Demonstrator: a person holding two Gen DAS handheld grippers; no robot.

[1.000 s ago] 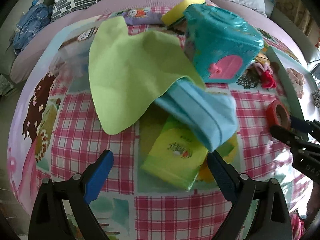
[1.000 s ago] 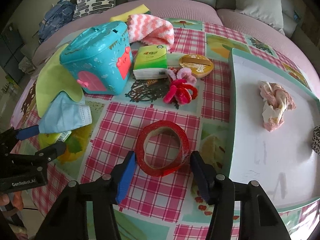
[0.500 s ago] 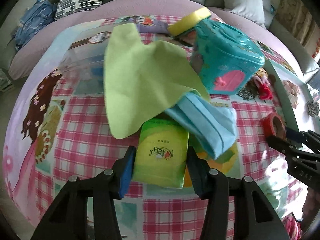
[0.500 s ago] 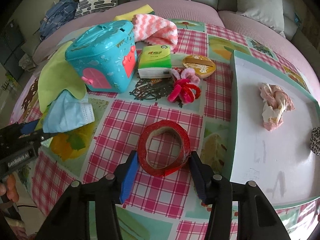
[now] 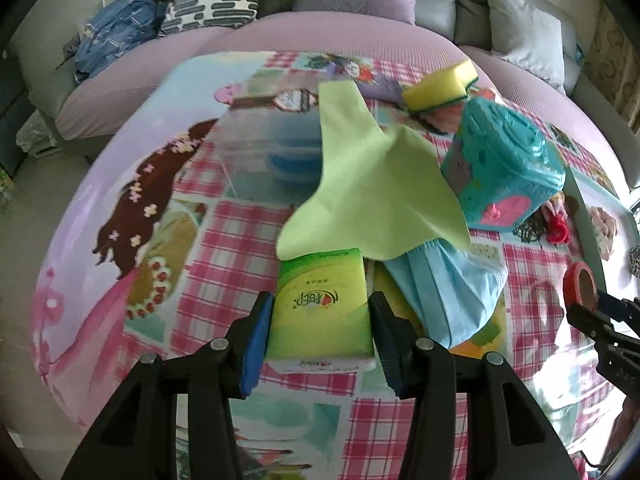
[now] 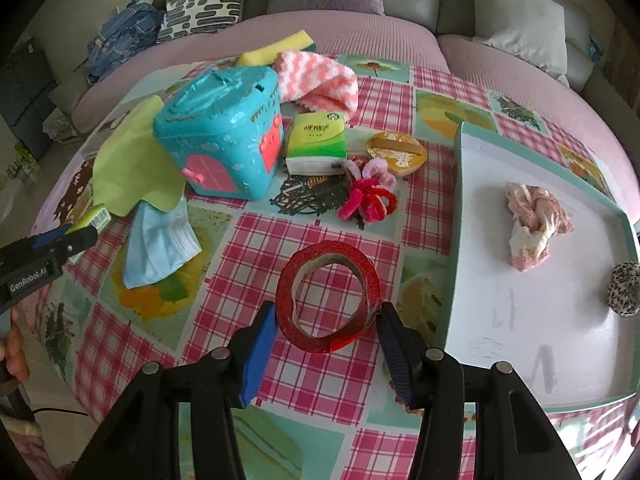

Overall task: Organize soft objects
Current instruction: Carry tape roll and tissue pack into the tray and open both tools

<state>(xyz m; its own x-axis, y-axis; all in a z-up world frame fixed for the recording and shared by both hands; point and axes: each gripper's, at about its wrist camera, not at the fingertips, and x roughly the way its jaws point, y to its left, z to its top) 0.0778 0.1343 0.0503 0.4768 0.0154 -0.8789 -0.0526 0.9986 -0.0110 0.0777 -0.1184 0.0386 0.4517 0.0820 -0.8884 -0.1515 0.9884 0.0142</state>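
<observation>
The left gripper point(image 5: 320, 322) clamps a green tissue pack point(image 5: 320, 304) across its width, a grip that suits a soft pack. Just beyond lie a blue face mask point(image 5: 448, 292) and a green cloth point(image 5: 372, 184). The right gripper point(image 6: 326, 330) pinches a red tape roll point(image 6: 328, 300) low over the surface. Only the right view shows the white tray point(image 6: 500, 320), likely the destination, holding a pink scrunchie point(image 6: 532, 224).

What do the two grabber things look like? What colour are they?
Both look alike. The left gripper and right gripper are black plastic frames with round silver screws. Each has two fingers lined with blue ribbed pads. White letters on the left one's side read "GenRobot.AI".
</observation>
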